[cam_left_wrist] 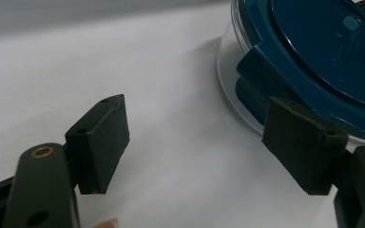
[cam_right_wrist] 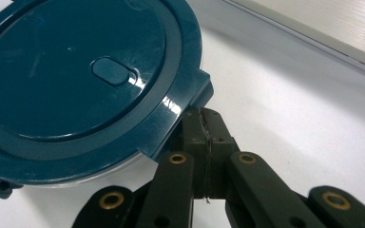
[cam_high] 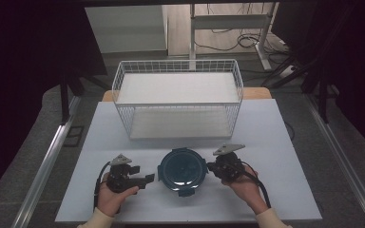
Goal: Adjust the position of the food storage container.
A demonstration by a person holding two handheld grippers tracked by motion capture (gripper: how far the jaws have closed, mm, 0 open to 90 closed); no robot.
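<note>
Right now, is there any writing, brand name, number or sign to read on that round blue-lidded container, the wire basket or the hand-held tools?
None: no readable text stands anywhere.
Container lid: plain dark teal; only a smooth oval bump, unmarked.
Wire basket: bare white wire and shelves, no label.
Left tool and right tool: black parts with brass rivets, no lettering visible.
Table: blank white.

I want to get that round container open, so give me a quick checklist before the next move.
1. Left gripper open: ok.
2. Its pads beside the round clear container with the dark blue lid, not yet around it: not ok.
3. Right gripper shut, tips at a lid tab: ok.
4. Tips actually under the tab: cannot tell.
5. Lid seated flat: ok.
6. White wire basket well behind: ok.
</note>
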